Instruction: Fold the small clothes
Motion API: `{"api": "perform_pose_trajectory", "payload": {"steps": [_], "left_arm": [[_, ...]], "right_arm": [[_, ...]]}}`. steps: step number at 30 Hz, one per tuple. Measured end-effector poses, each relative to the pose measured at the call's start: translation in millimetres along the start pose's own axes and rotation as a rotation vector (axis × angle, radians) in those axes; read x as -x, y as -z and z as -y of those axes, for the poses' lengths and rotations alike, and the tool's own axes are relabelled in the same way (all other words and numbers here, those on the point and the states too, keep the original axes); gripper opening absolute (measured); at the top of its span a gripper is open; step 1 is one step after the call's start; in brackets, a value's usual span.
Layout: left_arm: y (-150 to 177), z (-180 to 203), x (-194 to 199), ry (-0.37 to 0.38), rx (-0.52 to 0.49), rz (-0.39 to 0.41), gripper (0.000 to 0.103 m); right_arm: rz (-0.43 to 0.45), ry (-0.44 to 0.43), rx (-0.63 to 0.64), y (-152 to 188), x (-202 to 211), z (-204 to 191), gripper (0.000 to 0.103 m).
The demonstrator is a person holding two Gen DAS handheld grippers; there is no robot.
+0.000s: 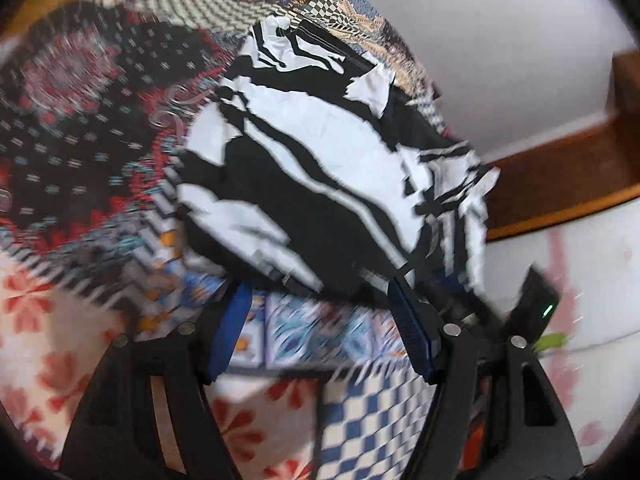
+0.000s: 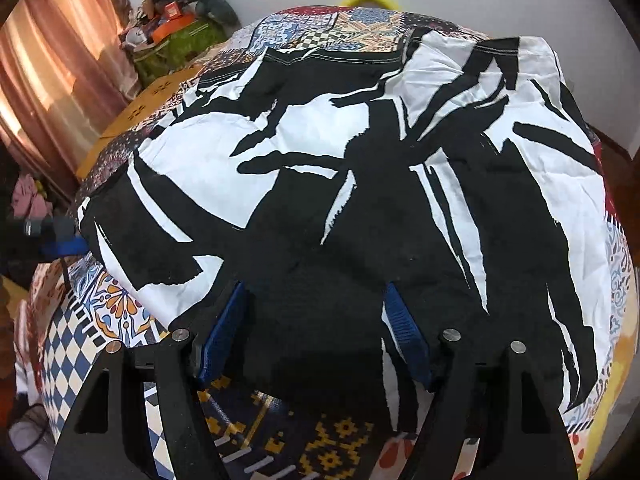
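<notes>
Both grippers are standing spread at the near hem of the black-and-white garment — left gripper, right gripper, neither pinching. They should be closing squarely on the hem — evenly.

Each view is taken from just behind a gripper and is directed forward and steeply downward along its two fingers. From the left gripper, the black-and-white garment is seen close ahead, blurred, over a patterned bedcover. From the right gripper, the same garment is seen very near and fills the view. The garment and bedcover are shared by both views.
</notes>
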State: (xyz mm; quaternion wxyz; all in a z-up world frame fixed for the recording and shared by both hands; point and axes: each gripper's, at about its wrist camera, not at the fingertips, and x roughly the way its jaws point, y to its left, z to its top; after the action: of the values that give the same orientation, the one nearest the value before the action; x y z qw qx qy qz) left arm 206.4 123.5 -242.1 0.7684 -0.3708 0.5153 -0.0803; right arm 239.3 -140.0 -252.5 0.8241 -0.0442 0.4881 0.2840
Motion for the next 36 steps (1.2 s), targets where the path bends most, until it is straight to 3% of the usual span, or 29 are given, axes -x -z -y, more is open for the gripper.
{"api": "perform_pose_trajectory", "payload": {"steps": [4, 7, 9, 11, 12, 15, 22, 27, 33, 36], "left_arm": [[-21.3, -5.5, -16.9, 0.083, 0.064, 0.025, 0.069], [-36.7, -4.5, -27.1, 0.094, 0.109, 0.047, 0.067], [-45.4, -0.6, -32.8, 0.061, 0.111, 0.066, 0.057], [-50.8, -0.6, -34.0, -0.013, 0.104, 0.075, 0.018], [-53.2, 0.4, -35.4, -0.061, 0.097, 0.080, 0.011], [-54.1, -4.2, -27.6, -0.072, 0.099, 0.105, 0.009], [-52.7, 1.6, 50.5, -0.280, 0.016, 0.317, 0.007], [-51.5, 40.4, 99.1, -0.425, -0.141, 0.462, 0.007], [-43.3, 128.6, 96.8, -0.419, -0.392, 0.520, 0.007], [-40.6, 183.6, 67.8, -0.333, -0.508, 0.479, 0.007]], "right_arm": [[-0.021, -0.022, 0.010, 0.2, 0.2, -4.8, 0.070], [-0.025, -0.019, 0.016, 1.4, 0.9, -6.8, 0.070], [-0.025, -0.023, 0.010, 1.9, 1.5, -6.3, 0.070], [-0.025, -0.024, 0.008, 2.3, 0.5, -7.6, 0.070], [-0.024, -0.024, 0.007, 2.2, 1.1, -7.5, 0.070], [-0.020, -0.037, 0.001, 1.4, 7.4, -6.2, 0.068], [0.088, 0.019, -0.033, 5.8, 47.4, 13.7, 0.068], [0.066, 0.040, -0.055, 19.9, 39.8, 26.9, 0.068], [0.019, 0.011, -0.101, 24.0, 12.7, 25.9, 0.067], [0.015, 0.000, -0.106, 21.2, 11.6, 25.0, 0.067]]}}
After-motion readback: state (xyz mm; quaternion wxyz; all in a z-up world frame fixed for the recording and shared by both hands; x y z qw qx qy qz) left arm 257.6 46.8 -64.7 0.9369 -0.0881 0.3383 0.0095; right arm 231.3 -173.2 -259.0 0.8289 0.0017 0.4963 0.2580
